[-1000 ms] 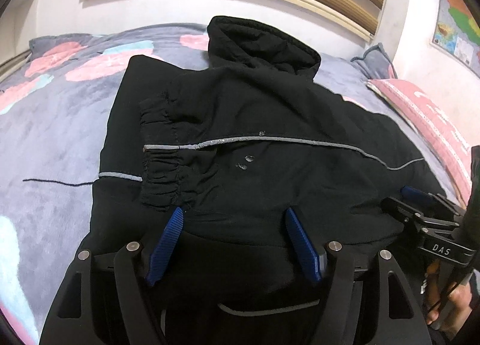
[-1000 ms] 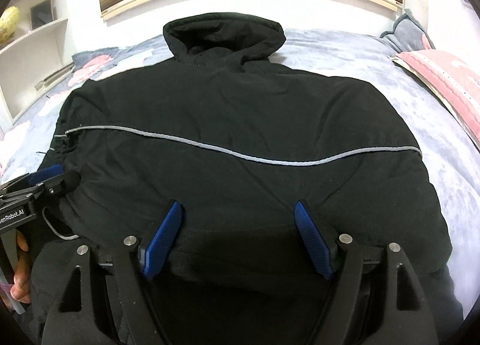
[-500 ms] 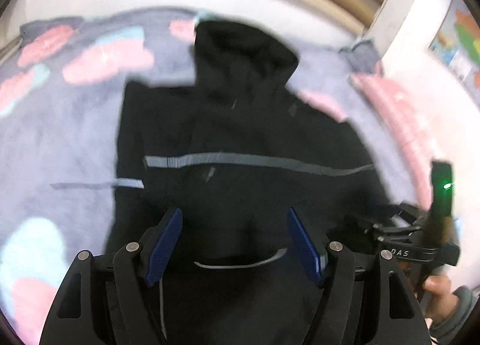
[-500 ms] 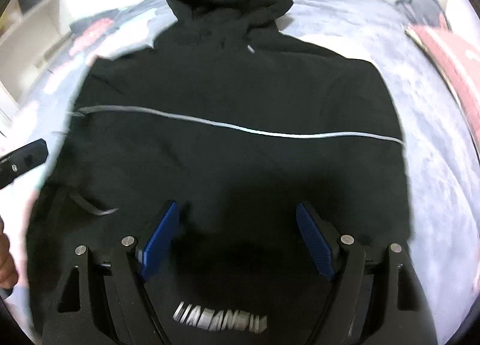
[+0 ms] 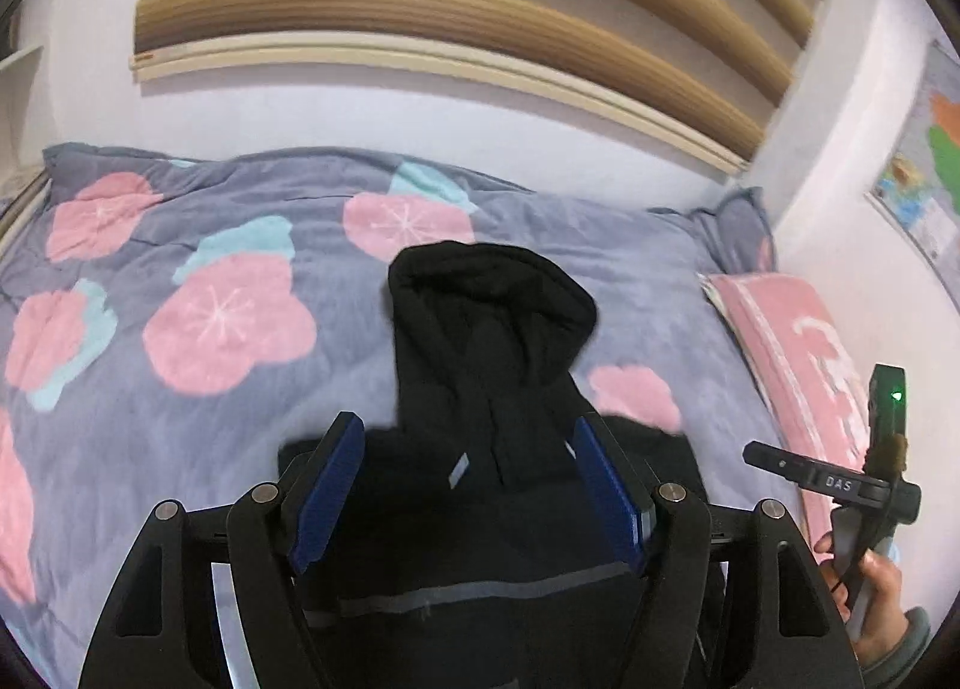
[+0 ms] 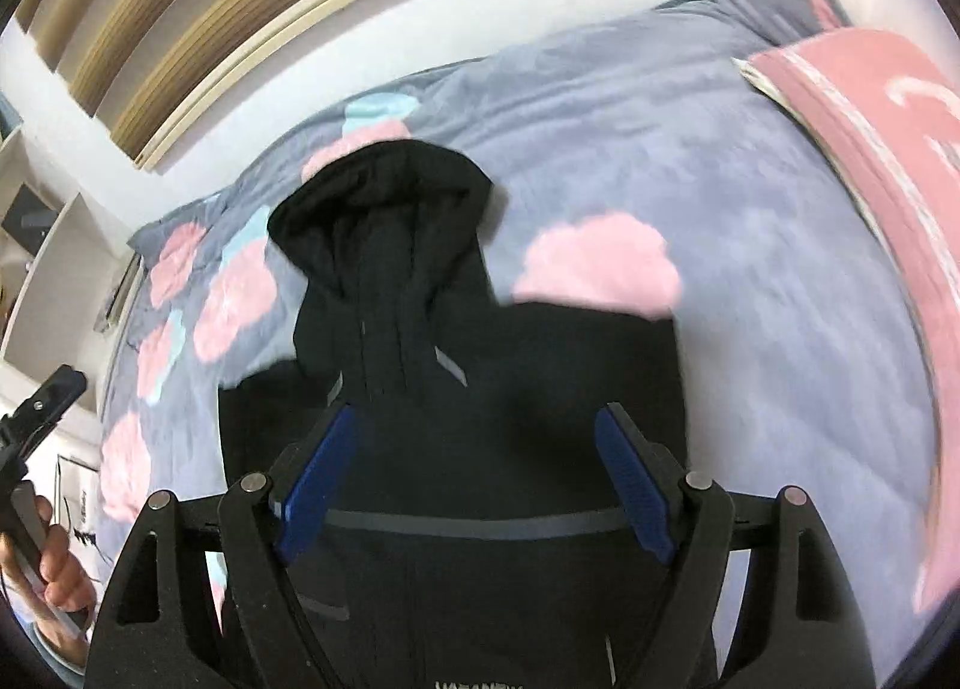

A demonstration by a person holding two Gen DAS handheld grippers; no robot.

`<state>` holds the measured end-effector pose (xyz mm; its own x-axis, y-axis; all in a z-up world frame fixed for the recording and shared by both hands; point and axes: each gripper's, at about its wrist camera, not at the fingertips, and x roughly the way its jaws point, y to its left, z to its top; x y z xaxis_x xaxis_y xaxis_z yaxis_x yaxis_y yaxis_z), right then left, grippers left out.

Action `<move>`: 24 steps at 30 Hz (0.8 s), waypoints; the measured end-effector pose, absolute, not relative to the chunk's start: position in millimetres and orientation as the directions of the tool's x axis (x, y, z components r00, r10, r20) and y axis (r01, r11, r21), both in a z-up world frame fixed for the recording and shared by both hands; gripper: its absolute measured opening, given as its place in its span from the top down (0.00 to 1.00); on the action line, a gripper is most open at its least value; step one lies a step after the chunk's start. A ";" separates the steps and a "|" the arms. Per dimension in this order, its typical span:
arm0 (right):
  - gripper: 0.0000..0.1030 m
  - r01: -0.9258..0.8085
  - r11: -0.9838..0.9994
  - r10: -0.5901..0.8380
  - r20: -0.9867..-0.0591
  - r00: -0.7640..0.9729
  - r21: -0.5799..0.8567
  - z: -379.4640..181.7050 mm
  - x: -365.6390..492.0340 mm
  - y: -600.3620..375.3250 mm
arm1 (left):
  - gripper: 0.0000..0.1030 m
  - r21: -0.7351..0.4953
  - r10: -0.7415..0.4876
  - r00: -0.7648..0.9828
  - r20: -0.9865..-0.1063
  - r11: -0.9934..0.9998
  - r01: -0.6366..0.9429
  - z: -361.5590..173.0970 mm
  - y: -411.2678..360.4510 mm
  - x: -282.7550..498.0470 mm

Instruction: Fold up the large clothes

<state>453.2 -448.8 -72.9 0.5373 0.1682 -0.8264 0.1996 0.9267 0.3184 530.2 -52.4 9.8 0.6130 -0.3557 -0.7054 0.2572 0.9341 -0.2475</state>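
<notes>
A black hooded jacket [image 5: 480, 509] with thin grey reflective piping lies folded on the bed, its hood [image 5: 486, 299] pointing to the far side. It also shows in the right wrist view [image 6: 480, 419], hood [image 6: 384, 209] away from me. My left gripper [image 5: 468, 491] is open, raised above the jacket's body with nothing between its blue pads. My right gripper [image 6: 474, 479] is open too, above the jacket's body, empty. The right gripper also shows in the left wrist view [image 5: 840, 485], off to the right.
The grey-blue quilt [image 5: 180, 329] with pink and teal flowers covers the bed. A pink pillow [image 5: 798, 365] lies at the right edge. A wall with wooden slats [image 5: 420, 11] stands behind the bed. White shelves [image 6: 54, 245] stand at the left.
Both grippers have lifted and drawn back from the jacket. The jacket now looks shorter, with the lower part folded up over the body and the hood sticking out beyond it.
</notes>
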 end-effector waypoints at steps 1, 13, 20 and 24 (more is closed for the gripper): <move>0.19 0.201 0.927 0.169 -0.831 0.530 0.316 -79.6 470.6 -451.5 | 0.29 -0.244 -0.346 0.610 -0.713 0.938 0.248 3.1 -54.2 548.9; 0.19 0.211 0.929 0.174 -0.862 0.477 0.304 -173.7 645.0 -466.1 | 0.29 -0.259 -0.281 0.512 -0.811 0.959 0.116 -124.9 -83.4 734.1; 0.90 0.165 0.937 0.205 -0.865 0.457 0.309 -194.3 692.4 -462.4 | 0.91 -0.253 -0.254 0.483 -0.838 0.965 0.069 -155.3 -77.5 790.7; 0.91 0.072 0.951 0.194 -0.762 0.618 0.300 -147.9 644.8 -454.1 | 0.90 -0.553 -0.510 0.550 -0.661 0.827 0.103 -128.4 -22.5 753.3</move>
